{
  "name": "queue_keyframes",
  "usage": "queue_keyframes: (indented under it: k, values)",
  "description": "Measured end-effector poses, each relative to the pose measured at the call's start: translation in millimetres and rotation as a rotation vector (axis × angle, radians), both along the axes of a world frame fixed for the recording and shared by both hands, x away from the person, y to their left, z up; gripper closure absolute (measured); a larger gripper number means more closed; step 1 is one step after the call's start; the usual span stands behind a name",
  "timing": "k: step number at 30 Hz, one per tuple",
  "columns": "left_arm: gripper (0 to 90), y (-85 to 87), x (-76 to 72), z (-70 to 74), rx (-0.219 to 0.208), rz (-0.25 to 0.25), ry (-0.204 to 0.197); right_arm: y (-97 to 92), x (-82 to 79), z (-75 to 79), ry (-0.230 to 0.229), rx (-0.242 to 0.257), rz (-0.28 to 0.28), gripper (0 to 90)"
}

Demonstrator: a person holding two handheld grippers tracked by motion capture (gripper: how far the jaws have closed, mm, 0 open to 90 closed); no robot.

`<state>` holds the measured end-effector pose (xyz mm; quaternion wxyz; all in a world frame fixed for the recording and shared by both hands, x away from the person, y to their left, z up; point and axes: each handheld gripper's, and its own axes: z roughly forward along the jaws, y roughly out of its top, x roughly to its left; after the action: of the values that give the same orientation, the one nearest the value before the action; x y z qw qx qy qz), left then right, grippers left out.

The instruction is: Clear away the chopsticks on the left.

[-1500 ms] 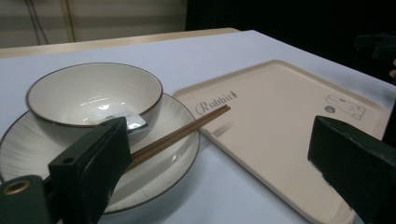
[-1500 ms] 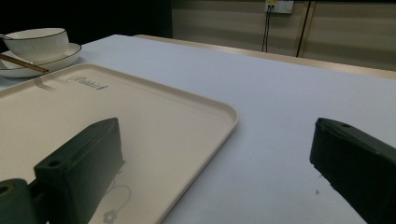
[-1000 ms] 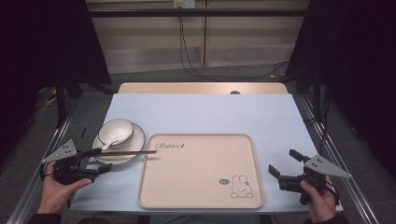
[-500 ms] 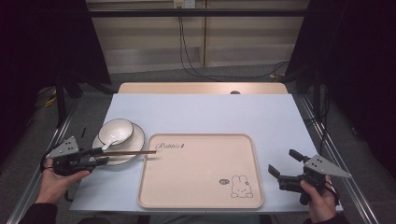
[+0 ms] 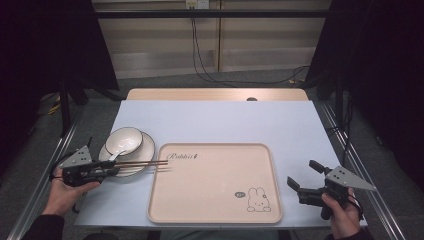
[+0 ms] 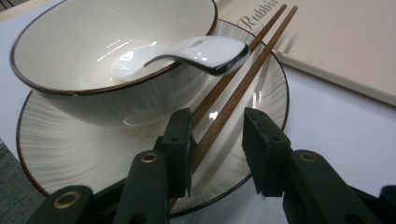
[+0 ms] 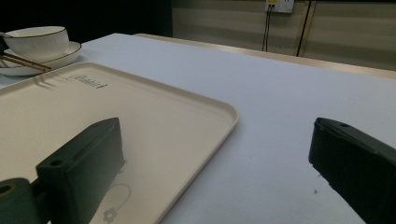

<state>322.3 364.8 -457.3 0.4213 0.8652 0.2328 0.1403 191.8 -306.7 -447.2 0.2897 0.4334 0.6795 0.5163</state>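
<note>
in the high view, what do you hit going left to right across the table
left tool → plate with bowl → tray → right tool

A lab-like recording room. A metal-framed table (image 5: 215, 120) stands among dark curtains (image 5: 45, 45). Cables (image 5: 200, 55) hang on the far wall.

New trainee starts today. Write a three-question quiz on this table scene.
1. True or false: the chopsticks lie between the left gripper's jaws.
2. Where does the spoon rest? A in the bowl B on the tray C on the bare table
3. What does the bowl stand on?

Key
1. True; the jaws have just been closing, and one pad is still clear of the sticks.
2. A
3. A plate.
</note>
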Motion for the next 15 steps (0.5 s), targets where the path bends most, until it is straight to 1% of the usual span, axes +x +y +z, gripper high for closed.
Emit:
queue_keyframes:
  k: [1, 2, 3, 4, 5, 6, 7, 8, 10, 11, 12, 15]
  values:
    - [64.7, 0.0, 0.0, 0.0, 0.000, 0.000, 0.000, 0.0, 0.0, 0.0, 0.000, 0.000, 0.000, 2.7]
    - [65.5, -1.4, 0.4, -0.3, -0.001, -0.011, 0.005, -0.2, 0.0, 0.0, -0.001, 0.000, 0.000, 2.7]
    - [65.5, -2.0, 0.7, 0.0, 0.006, -0.011, 0.004, -0.2, 0.0, 0.0, -0.001, 0.000, 0.000, 2.7]
    - [66.6, -3.3, 2.5, 0.6, 0.015, -0.010, 0.014, -0.1, 0.1, -0.1, 0.002, 0.003, 0.000, 2.7]
    - [66.4, -3.3, 2.5, 0.6, 0.015, -0.010, 0.014, -0.1, 0.2, -0.1, 0.002, 0.003, 0.000, 2.8]
    - [66.4, -3.8, 3.8, 0.8, 0.014, -0.001, 0.026, -0.1, 0.2, -0.1, 0.002, 0.003, 0.000, 2.8]
    - [66.3, -5.2, 4.8, 0.9, 0.026, -0.007, 0.021, -0.3, 0.1, -0.2, 0.002, 0.002, 0.002, 2.7]
    - [66.3, -6.1, 5.7, 1.0, 0.028, -0.014, 0.024, -0.2, 0.0, -0.2, 0.005, 0.003, 0.002, 2.7]
    - [66.4, -7.9, 7.2, 1.7, 0.034, -0.022, 0.019, -0.3, 0.3, -0.5, 0.007, 0.004, 0.001, 2.7]
    - [66.9, -8.8, 7.9, 2.0, 0.041, -0.034, 0.021, -0.4, 0.4, -0.6, 0.007, 0.003, 0.001, 2.7]
    - [69.8, -10.8, 8.5, 2.0, 0.069, -0.048, 0.034, -0.3, -0.1, -0.4, 0.008, 0.005, 0.000, 2.7]
    - [72.4, -12.7, 8.2, 1.6, 0.080, -0.056, 0.039, -0.2, -0.3, -0.4, 0.008, 0.007, -0.003, 2.7]
